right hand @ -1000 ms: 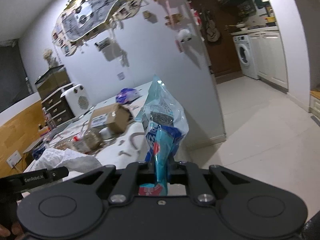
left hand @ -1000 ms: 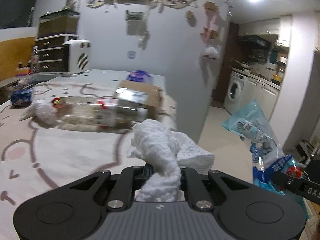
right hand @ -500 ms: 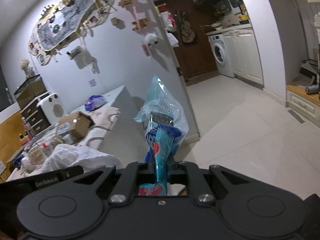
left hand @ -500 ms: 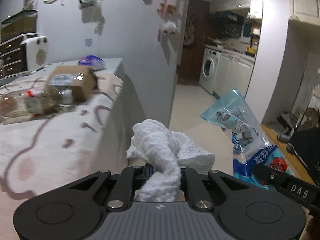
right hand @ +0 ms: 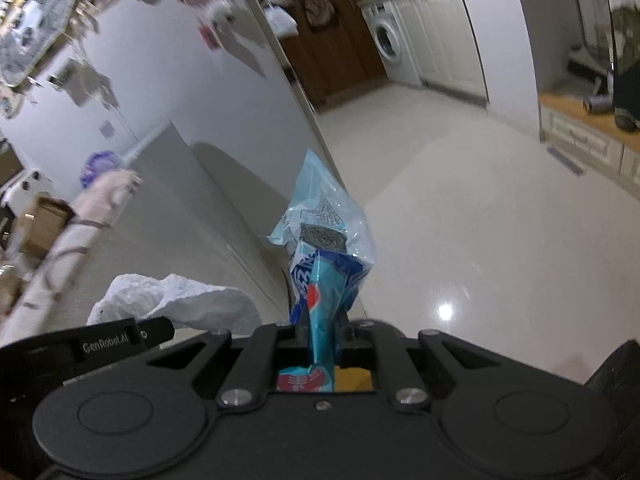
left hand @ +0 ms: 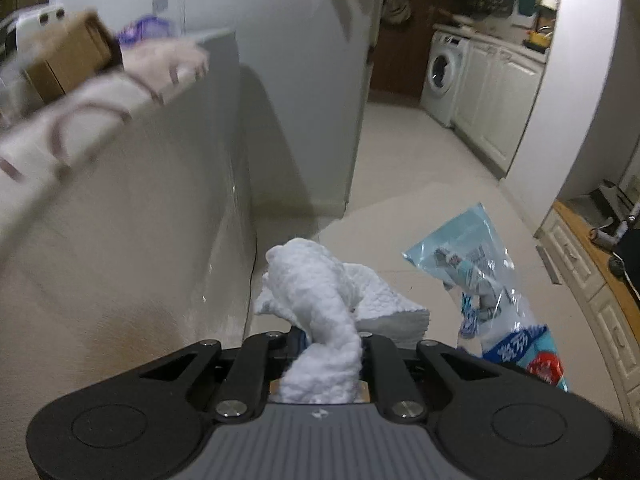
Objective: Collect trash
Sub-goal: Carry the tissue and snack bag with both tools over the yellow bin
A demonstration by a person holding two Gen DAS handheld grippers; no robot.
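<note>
My left gripper (left hand: 326,344) is shut on a crumpled white paper towel (left hand: 316,300), held in the air beside the table's end. My right gripper (right hand: 322,332) is shut on a blue plastic snack wrapper (right hand: 324,248) that stands up from the jaws. The wrapper also shows at the right of the left wrist view (left hand: 484,280). The paper towel also shows at the lower left of the right wrist view (right hand: 176,300). No trash bin is in view.
The table (left hand: 132,184) with a patterned cloth rises at the left, with a cardboard box (left hand: 68,60) on top. A grey wall panel (left hand: 304,80) stands ahead. Tiled floor (right hand: 480,208) leads to a washing machine (left hand: 442,76) and white cabinets (left hand: 500,100).
Both grippers have swung right and dropped below the table top, away from the table toward the open floor. Each still holds its piece of trash.
</note>
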